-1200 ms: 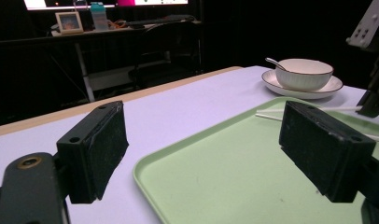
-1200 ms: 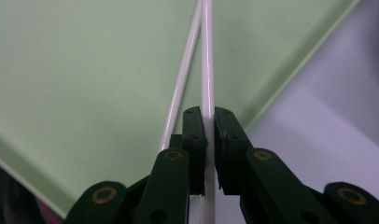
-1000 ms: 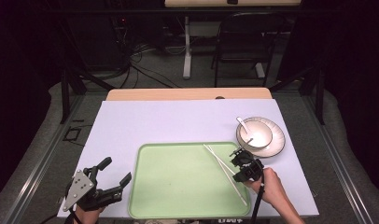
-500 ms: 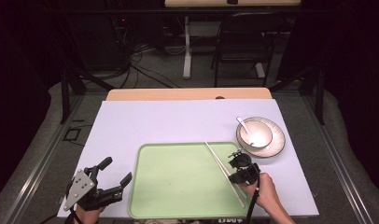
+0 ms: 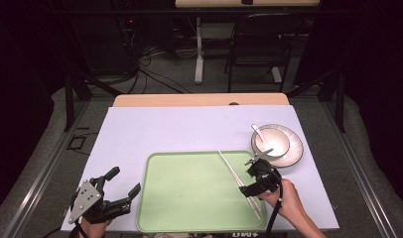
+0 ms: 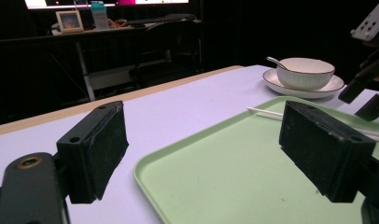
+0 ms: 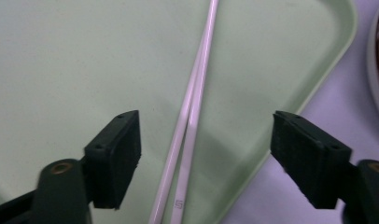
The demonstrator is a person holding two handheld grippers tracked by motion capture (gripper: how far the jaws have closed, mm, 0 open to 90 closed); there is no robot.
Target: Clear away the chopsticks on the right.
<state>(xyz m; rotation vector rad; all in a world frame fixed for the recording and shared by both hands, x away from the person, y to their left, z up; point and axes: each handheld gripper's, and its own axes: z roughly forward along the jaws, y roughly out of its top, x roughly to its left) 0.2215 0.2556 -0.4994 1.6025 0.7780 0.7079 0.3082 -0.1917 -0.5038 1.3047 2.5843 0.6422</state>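
High view, left to right: my left gripper point(image 5: 117, 191) rests spread apart beside the green tray point(image 5: 189, 198); my right gripper point(image 5: 252, 182) hovers, jaws wide, over the white chopsticks point(image 5: 234, 173) inside the tray, seemingly ready to grasp.

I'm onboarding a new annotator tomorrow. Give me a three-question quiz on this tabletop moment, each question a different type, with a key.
1. True or false: the chopsticks lie on the green tray.
2. What stands on the white plate? A) a cup B) a bowl C) a bottle
3. Fill in: the right tongs, seen in the right gripper view, hang over the chopsticks with jaws ____.

Key: 1 true. 2 B, the bowl, with a spoon in it. 3 open, one jaw to each side of the pair, neither touching it. The left tongs are open too, beside the tray.
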